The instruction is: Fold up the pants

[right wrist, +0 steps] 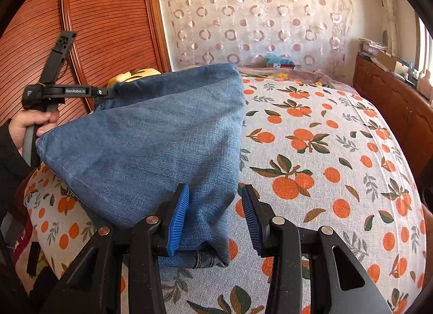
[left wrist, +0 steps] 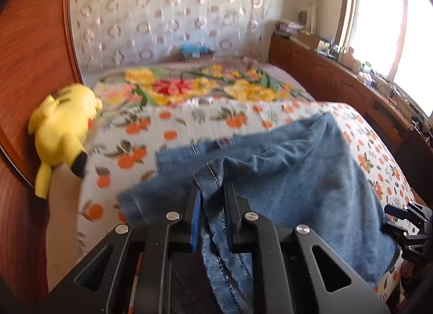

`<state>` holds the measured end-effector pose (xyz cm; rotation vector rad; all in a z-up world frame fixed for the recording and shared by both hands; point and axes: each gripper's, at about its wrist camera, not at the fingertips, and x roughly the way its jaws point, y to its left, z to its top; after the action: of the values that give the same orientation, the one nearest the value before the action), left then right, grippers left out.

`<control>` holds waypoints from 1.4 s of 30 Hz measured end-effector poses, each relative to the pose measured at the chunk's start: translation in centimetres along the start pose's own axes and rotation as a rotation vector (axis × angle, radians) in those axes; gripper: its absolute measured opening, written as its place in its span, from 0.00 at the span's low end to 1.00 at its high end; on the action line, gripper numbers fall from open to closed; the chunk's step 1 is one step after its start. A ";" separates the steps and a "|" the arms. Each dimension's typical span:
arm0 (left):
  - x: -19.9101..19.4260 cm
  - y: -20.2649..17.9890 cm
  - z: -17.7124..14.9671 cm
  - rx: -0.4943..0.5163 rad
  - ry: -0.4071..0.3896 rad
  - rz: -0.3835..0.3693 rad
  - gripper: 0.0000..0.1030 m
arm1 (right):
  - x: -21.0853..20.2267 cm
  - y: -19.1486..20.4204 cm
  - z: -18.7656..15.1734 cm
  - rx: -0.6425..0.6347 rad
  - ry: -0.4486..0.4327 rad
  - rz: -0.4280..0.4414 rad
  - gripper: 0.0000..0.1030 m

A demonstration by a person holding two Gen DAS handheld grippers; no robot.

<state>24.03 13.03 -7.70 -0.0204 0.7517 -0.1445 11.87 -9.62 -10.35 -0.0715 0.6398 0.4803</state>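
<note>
Midway through a fold, it seems: the pants (right wrist: 151, 138) are lifted at one edge over the bed.

Blue denim fills the lower centre of the left wrist view and the left half of the right wrist view, draped on the orange-print bedspread (right wrist: 311, 151). At lower centre of the left wrist view, the left gripper (left wrist: 212, 200) is pinched onto a stitched hem, its jaws nearly together with cloth between them. At the bottom of the right wrist view, the right gripper (right wrist: 216, 214) stands partly open; denim lies against its left pad, but the right pad is clear, so it grips nothing. Next, I judge, the right gripper must close on its edge so both can carry the fold across. A yellow plush toy (left wrist: 65, 127) lies at left.
</note>
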 end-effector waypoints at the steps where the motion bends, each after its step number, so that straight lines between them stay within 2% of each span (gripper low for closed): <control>1: -0.8 0.2 0.4 -0.004 -0.031 0.006 0.15 | 0.0 -0.1 0.0 0.001 -0.001 0.001 0.41; 4: -2.8 1.3 2.0 -0.035 -0.091 0.028 0.15 | 0.0 -0.2 0.0 -0.001 -0.003 0.000 0.41; 9: -1.3 1.6 2.9 -0.020 -0.032 0.061 0.18 | 0.1 -0.3 0.0 -0.002 0.000 0.001 0.41; 12: -0.8 1.7 2.0 -0.032 0.000 0.075 0.18 | 0.1 -0.4 0.0 0.000 0.000 0.002 0.41; 14: -1.3 1.9 0.9 -0.059 0.011 0.049 0.24 | 0.1 -0.4 0.0 -0.001 0.000 0.001 0.41; 15: -1.6 1.8 0.4 -0.063 0.012 0.039 0.31 | 0.1 -0.4 0.0 -0.001 0.000 0.002 0.41; 19: -3.4 0.8 -2.4 -0.058 0.013 0.014 0.32 | 0.2 -0.4 0.0 -0.002 0.000 0.000 0.41; 25: -5.6 -1.9 -7.5 -0.071 0.039 -0.033 0.32 | 0.2 -0.4 0.0 -0.001 0.002 0.001 0.41; 29: -5.8 -3.3 -9.6 -0.073 0.060 -0.061 0.33 | 0.2 -0.4 0.0 0.001 0.005 0.001 0.41; 33: -5.8 -3.6 -10.6 -0.068 0.054 -0.024 0.33 | 0.3 -0.5 0.1 0.000 0.006 0.000 0.41; 39: -6.0 -3.8 -11.0 -0.086 0.030 -0.013 0.33 | 0.3 -0.6 0.1 0.002 0.006 0.002 0.42; 42: -6.1 -4.2 -11.6 -0.069 0.025 -0.015 0.20 | 0.3 -0.6 0.1 0.003 0.007 0.002 0.42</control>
<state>11.22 10.07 -11.69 -0.0903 0.7813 -0.1334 12.41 -10.02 -10.55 -0.0693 0.6473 0.4815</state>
